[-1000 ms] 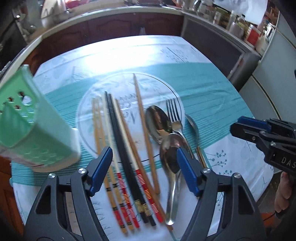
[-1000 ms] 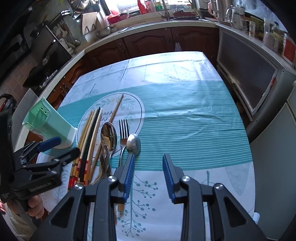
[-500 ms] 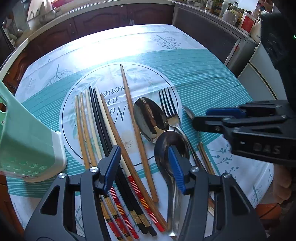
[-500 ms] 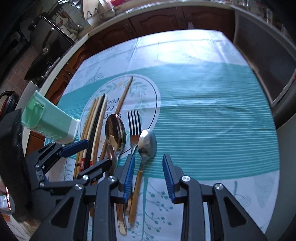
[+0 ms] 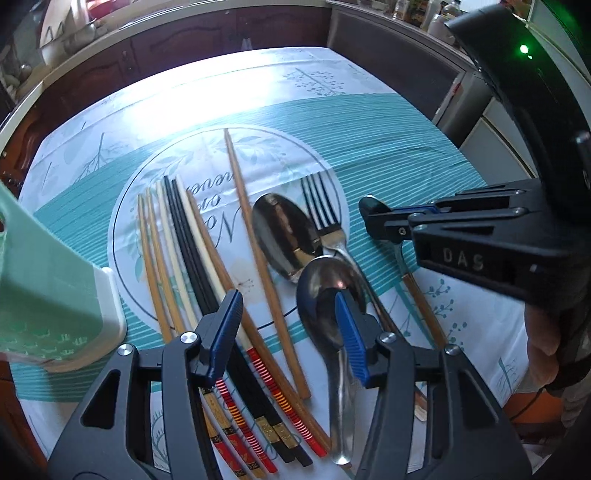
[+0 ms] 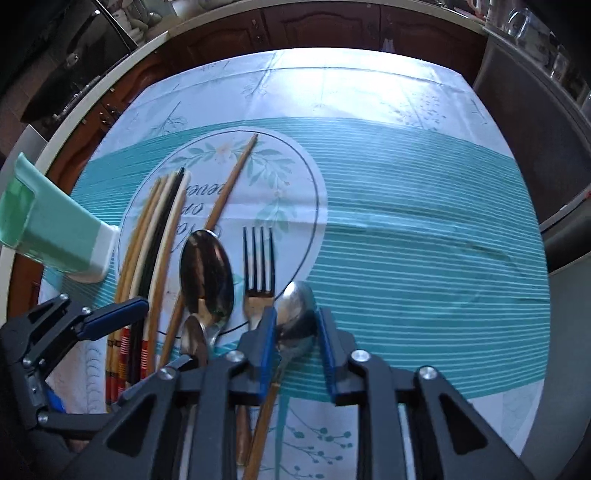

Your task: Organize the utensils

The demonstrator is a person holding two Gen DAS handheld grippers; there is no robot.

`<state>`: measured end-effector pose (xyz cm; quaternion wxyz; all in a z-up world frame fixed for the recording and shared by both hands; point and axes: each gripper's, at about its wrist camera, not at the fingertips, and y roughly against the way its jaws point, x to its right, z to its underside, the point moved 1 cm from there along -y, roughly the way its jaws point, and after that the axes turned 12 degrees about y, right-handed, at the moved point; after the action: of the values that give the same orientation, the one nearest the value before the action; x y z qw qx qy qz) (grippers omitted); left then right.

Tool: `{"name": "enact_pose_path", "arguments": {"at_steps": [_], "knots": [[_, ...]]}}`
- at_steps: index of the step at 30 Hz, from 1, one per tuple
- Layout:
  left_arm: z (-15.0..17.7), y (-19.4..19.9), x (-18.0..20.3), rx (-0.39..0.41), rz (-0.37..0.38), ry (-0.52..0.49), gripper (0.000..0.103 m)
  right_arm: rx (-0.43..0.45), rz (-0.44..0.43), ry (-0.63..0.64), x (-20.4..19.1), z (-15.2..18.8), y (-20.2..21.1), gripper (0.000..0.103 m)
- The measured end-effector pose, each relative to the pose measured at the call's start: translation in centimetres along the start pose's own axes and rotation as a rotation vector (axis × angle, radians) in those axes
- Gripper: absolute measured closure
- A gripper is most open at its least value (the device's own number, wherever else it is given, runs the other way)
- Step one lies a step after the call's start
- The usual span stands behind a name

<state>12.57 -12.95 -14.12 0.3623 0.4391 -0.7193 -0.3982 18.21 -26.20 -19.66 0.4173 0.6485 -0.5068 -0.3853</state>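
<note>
Several chopsticks (image 5: 192,251), a dark-bowled spoon (image 5: 284,236), a fork (image 5: 325,218) and a silver spoon (image 5: 332,295) lie side by side on the tablecloth (image 5: 388,147). A wooden-handled spoon (image 6: 295,310) lies to their right. My left gripper (image 5: 288,325) is open above the chopstick handles and the silver spoon. My right gripper (image 6: 295,343) is open, with its jaws either side of the wooden-handled spoon's bowl; it also shows in the left wrist view (image 5: 380,221). A mint green utensil holder (image 6: 55,229) lies on its side at the left.
Dark wooden cabinets (image 6: 314,29) and a countertop run behind the table. The table's right edge (image 6: 543,236) drops off beside grey appliances (image 5: 399,62). The tablecloth's teal striped band (image 6: 424,229) stretches right of the utensils.
My right gripper has moved down and forward until its jaws straddle the wooden-handled spoon's bowl. My left gripper has come lower and closer over the chopsticks and silver spoon.
</note>
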Motion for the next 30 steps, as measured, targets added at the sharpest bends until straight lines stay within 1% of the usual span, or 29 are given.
{"name": "enact_pose_path", "arguments": {"at_steps": [1, 2, 4, 6, 9, 13, 17, 22, 25, 28, 30], "knots": [[-0.1, 0.0, 0.2, 0.001, -0.001, -0.013, 0.053, -0.001, 0.003, -0.013, 0.5, 0.0, 0.0, 0.098], [-0.2, -0.1, 0.6, 0.0, -0.003, -0.023, 0.053, -0.003, -0.004, -0.027, 0.8, 0.1, 0.0, 0.098], [-0.5, -0.4, 1.0, -0.005, -0.009, -0.044, 0.054, 0.006, -0.053, -0.073, 1.7, 0.6, 0.0, 0.098], [-0.7, -0.7, 1.3, -0.02, -0.001, -0.053, 0.058, 0.018, -0.072, -0.101, 2.5, 1.2, 0.2, 0.098], [-0.9, -0.8, 1.7, -0.027, 0.008, -0.057, 0.059, 0.029, -0.087, -0.12, 3.0, 2.1, 0.5, 0.098], [-1.0, -0.9, 2.3, -0.029, 0.01, -0.072, 0.06, 0.036, -0.098, -0.123, 3.5, 3.1, 1.0, 0.099], [-0.9, -1.0, 2.9, -0.034, 0.022, -0.109, 0.06, 0.036, -0.107, -0.117, 3.3, 3.3, 0.9, 0.098], [-1.2, -1.4, 3.1, -0.077, 0.014, -0.174, 0.06, 0.04, -0.117, -0.104, 3.1, 3.5, 1.0, 0.098], [-1.6, -1.6, 3.3, -0.09, 0.004, -0.208, 0.06, 0.043, -0.122, -0.1, 3.1, 3.7, 1.0, 0.098], [-1.6, -1.1, 3.2, -0.083, -0.012, -0.231, 0.06, 0.046, -0.127, -0.1, 3.0, 3.8, 1.0, 0.098], [-1.4, -0.6, 3.2, -0.076, -0.008, -0.244, 0.06, 0.047, -0.126, -0.098, 3.1, 4.0, 1.1, 0.098]]}}
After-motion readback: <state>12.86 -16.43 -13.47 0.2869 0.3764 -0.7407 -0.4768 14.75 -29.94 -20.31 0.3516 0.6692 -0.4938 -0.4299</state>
